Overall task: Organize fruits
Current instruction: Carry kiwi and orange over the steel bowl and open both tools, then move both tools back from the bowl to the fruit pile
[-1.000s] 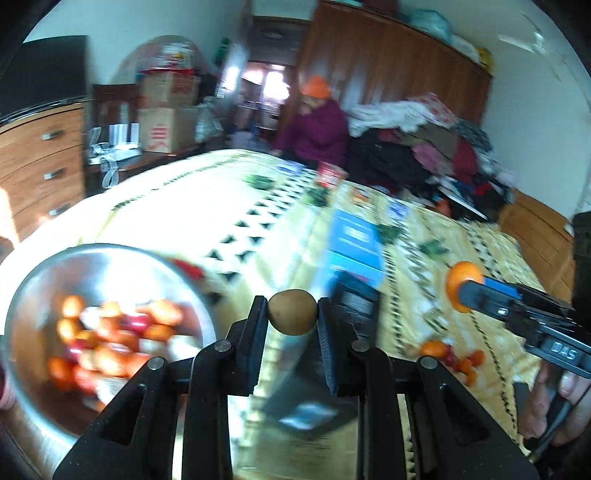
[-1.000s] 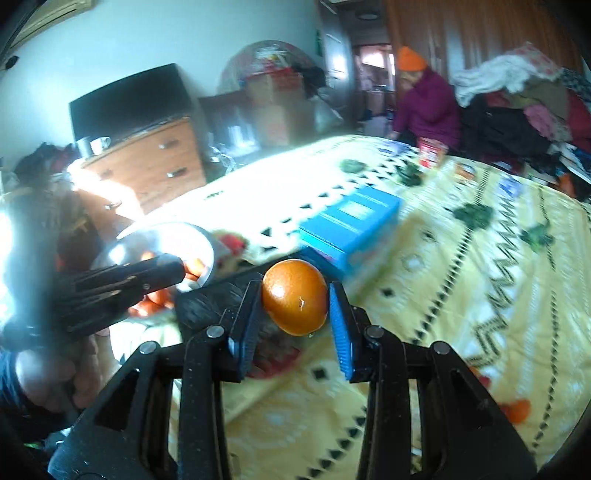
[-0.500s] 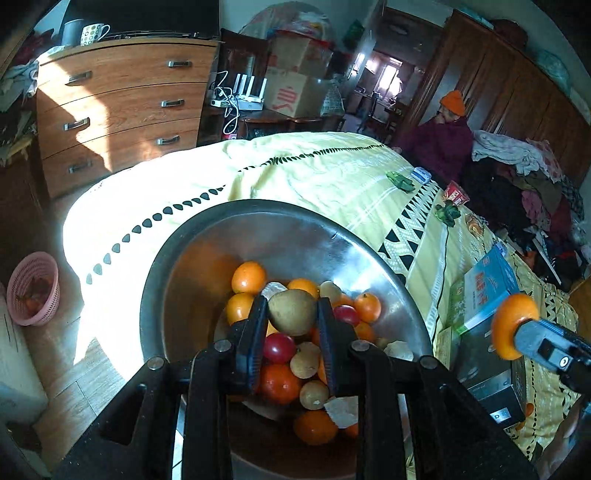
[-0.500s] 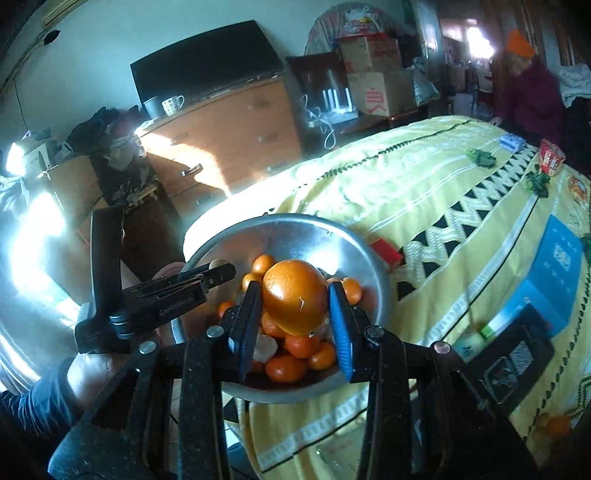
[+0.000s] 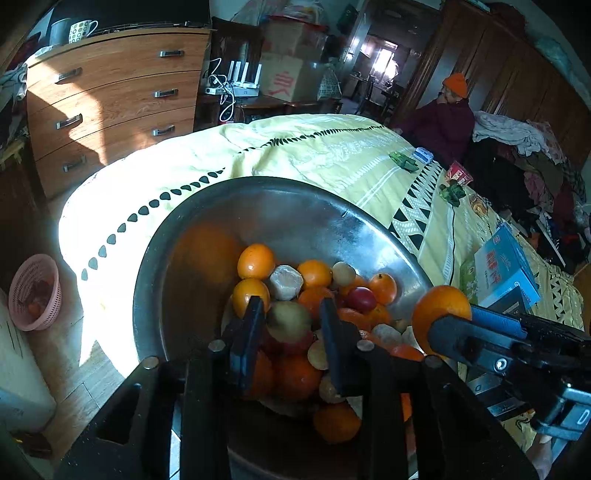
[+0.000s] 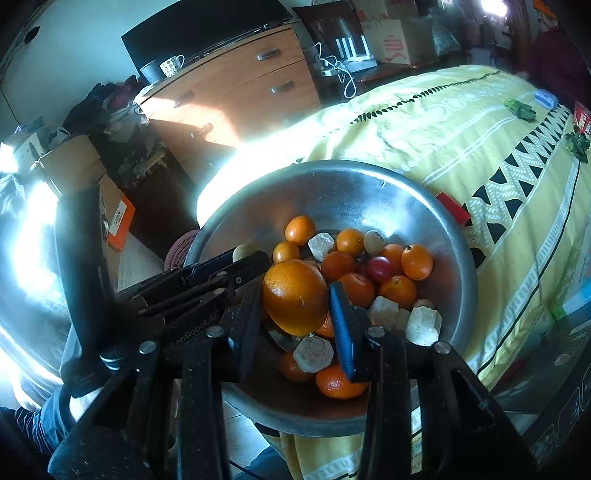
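Readable writing is scarce: part of a moulded word, "Robot", shows on the body of the left gripper (image 6: 247, 258) in the right wrist view, and the cardboard box (image 5: 286, 79) beyond the bed bears one large red character. The blue box (image 5: 504, 266) on the yellow bedspread (image 5: 332, 155) has red print too small to read.

There are two grippers, each with two fingers, and one steel bowl (image 5: 295, 210) at the bed's corner. The bowl holds a heap of small fruit: roughly a dozen orange citrus fruits, one dark red fruit (image 6: 379, 268), a few brownish round ones and several pale peeled pieces (image 6: 423, 325) (an exact count is not possible, since the fingers cover part of the pile).

In the left wrist view the left gripper's blue-padded fingers (image 5: 255, 328) stand narrowly apart with the brown fruit (image 5: 289, 319) between them, low over the heap; whether the pads press it or it lies loose cannot be told. The right gripper (image 6: 295, 299) holds the large orange (image 6: 295, 295) clamped between its fingers, just above the fruit in the bowl's near side.

One dresser (image 5: 110, 103) with four drawers stands behind the bed, with a spotted mug (image 5: 82, 30) on top. One pink basket (image 5: 35, 291) sits on the floor. A person in an orange hat (image 5: 455, 84) sits at the bed's far side.
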Demonstrator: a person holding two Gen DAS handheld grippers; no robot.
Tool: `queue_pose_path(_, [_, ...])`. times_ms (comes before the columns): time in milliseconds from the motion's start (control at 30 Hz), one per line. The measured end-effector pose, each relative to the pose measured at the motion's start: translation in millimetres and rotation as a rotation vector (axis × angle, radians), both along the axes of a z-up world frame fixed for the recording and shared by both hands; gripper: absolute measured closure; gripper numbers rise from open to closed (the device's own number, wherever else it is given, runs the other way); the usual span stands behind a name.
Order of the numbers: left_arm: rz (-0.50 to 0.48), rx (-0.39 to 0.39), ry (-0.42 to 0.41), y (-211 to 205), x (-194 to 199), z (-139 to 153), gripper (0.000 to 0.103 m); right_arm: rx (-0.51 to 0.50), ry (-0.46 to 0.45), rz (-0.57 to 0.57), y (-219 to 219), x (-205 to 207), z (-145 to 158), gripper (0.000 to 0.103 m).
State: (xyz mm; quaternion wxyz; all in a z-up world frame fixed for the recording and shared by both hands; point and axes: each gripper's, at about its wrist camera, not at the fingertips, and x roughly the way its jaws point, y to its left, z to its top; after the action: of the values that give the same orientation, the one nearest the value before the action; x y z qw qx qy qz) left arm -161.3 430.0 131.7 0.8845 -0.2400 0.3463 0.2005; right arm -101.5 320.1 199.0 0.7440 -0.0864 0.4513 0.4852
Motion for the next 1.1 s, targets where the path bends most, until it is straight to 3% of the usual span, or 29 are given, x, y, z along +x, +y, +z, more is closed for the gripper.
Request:
queue_pose_path(100, [0.013,0.019,-0.015,-2,-4,5,0.029,-0.002,-0.016,-0.030,-1,5,2,0.062])
queue_pose_path(167, [0.020,0.025,-0.023,-3,-6,9,0.023,0.012,-0.049,-0.053,-9,4,10,0.044])
queue_pose_path(200, [0.022,0.025,-0.029,-3,-6,10,0.023,0.027,-0.067,-0.068,-15,2,17,0.038])
queue_pose_path(367, [0.031,0.026,-0.077,-10,-12,22,0.022,0.102,-0.203,-0.068,-64,-37,53,0.037])
queue_pose_path(500, [0.023,0.041,-0.107,-22,-18,32,0.022,0.088,-0.285,-0.080,-119,-76,50,0.033])
queue_pose_path(733, [-0.025,0.083,-0.150,-58,-25,45,0.022,0.009,-0.229,-0.231,-206,-100,8,0.032])
queue_pose_path(1100, [-0.131,0.153,-0.164,-118,-10,64,0.022,-0.063,-0.071,-0.403,-284,-104,-38,0.032])
